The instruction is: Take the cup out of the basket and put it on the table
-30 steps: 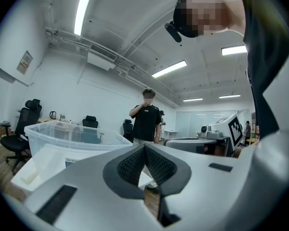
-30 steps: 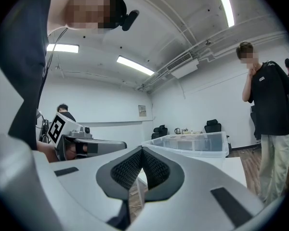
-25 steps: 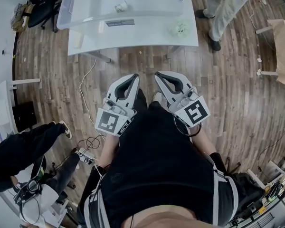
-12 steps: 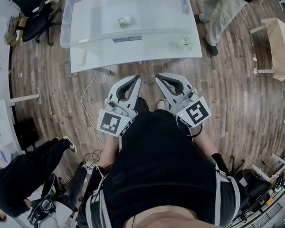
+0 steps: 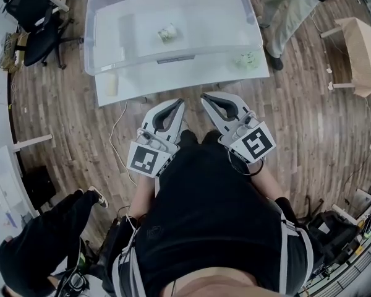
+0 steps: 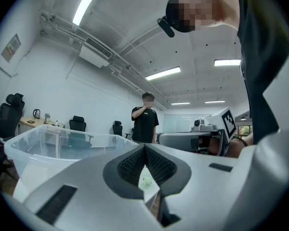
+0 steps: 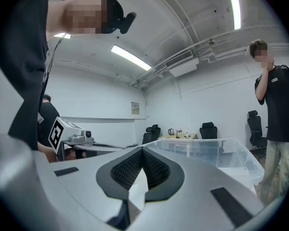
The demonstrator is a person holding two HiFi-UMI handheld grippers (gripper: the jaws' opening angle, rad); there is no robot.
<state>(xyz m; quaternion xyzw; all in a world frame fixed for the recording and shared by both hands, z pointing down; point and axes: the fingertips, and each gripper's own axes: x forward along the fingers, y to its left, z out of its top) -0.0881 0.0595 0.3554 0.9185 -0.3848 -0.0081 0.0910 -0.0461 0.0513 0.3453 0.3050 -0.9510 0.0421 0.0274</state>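
A small pale cup [image 5: 167, 33] lies on its side inside the clear plastic basket [image 5: 105, 54] on the white table [image 5: 142, 82]. Both grippers are held close to my body, short of the table's near edge. My left gripper [image 5: 176, 104] has its jaws pressed together with nothing between them. My right gripper [image 5: 207, 98] is shut and empty too. In the left gripper view the basket [image 6: 62, 146] stands ahead beyond the left gripper [image 6: 144, 146]. The right gripper view shows the basket [image 7: 216, 153] past the right gripper [image 7: 142, 150].
A small greenish-white object [image 5: 248, 59] sits on the table's right front corner and a pale cylinder [image 5: 111, 84] at its left front. A person [image 5: 284, 11] stands by the table's right side, another person [image 5: 43, 252] at lower left. Office chairs [image 5: 31, 17] stand at far left.
The table and basket have come lower and nearer in the head view. Both grippers stay shut in front of my body. The person at lower left has shifted down.
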